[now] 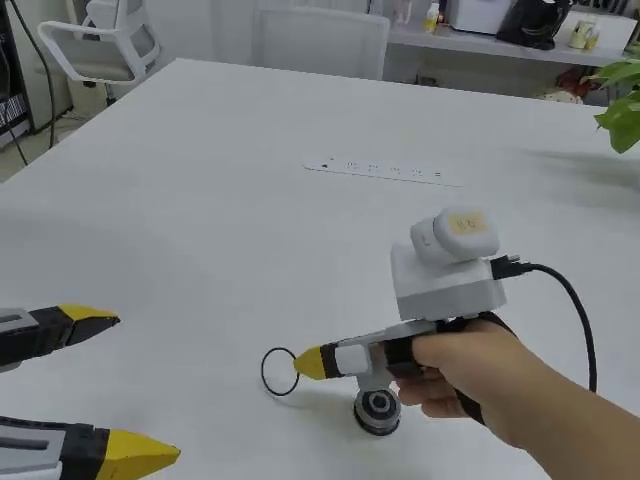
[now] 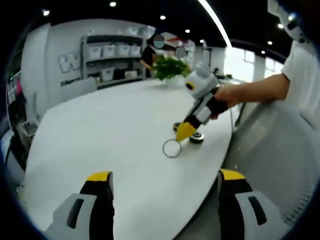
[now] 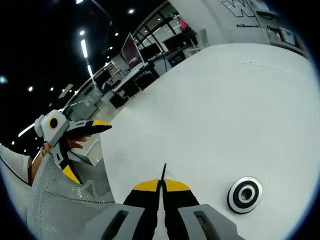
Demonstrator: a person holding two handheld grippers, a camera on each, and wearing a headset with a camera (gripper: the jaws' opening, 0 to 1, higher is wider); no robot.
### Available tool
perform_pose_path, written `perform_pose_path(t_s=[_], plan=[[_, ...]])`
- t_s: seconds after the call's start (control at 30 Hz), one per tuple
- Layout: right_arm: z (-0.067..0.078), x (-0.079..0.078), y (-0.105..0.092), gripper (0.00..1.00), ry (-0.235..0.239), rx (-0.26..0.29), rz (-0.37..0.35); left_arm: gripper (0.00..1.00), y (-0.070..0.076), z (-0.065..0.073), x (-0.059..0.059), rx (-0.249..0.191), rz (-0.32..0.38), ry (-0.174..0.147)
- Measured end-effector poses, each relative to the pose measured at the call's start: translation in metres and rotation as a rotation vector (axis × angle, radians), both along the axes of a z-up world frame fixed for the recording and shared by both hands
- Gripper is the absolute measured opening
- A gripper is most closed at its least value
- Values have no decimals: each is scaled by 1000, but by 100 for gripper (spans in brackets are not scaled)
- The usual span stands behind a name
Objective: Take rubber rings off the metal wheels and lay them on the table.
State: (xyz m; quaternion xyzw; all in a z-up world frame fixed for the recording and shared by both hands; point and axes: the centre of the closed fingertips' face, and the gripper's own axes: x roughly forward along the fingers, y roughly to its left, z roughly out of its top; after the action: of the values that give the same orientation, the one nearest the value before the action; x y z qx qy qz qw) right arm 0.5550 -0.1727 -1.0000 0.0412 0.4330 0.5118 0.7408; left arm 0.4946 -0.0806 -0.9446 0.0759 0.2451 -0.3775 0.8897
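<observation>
- Rubber ring (image 1: 280, 372) hangs from my right tongs (image 1: 302, 364), which are clenched on its band. It sits low over the desk (image 1: 200, 200) by the near edge; I cannot tell whether it touches the top.
- A metal wheel (image 1: 378, 408) stands just beside it, under my hand.
- My left tongs (image 1: 130, 388) are released, jaws wide, well apart along that near edge.
- I judge the ring light, thin and floppy. A pinch across the band suits it, and letting go close to the desk should stop it rolling.

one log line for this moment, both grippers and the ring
left gripper: open, over table | right gripper: shut on rubber ring | rubber ring: off metal wheel, beside it | next: likely release onto table
</observation>
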Motion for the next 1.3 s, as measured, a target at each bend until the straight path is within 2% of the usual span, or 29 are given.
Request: perform_pose_path(t_s=[0.17, 0.4, 0.7, 0.9, 1.13, 1.3], plan=[[-9, -2, -3, 2, -9, -45, 19, 87, 1, 0, 0, 1, 1, -1], [-10, -1, -6, 4, -21, -61, 22, 87, 2, -2, 0, 5, -2, 0], [2, 10, -16, 6, -43, -43, -28, 87, 0, -3, -1, 7, -18, 2], [17, 19, -24, 6, -54, -3, -80, 87, -2, -3, -2, 8, -26, 6], [20, 23, -33, 6, -84, -22, -93, 87, -4, -4, -3, 12, -42, 8], [30, 26, -39, 6, -120, -17, -90, 87, -7, -1, -4, -11, -47, 3]])
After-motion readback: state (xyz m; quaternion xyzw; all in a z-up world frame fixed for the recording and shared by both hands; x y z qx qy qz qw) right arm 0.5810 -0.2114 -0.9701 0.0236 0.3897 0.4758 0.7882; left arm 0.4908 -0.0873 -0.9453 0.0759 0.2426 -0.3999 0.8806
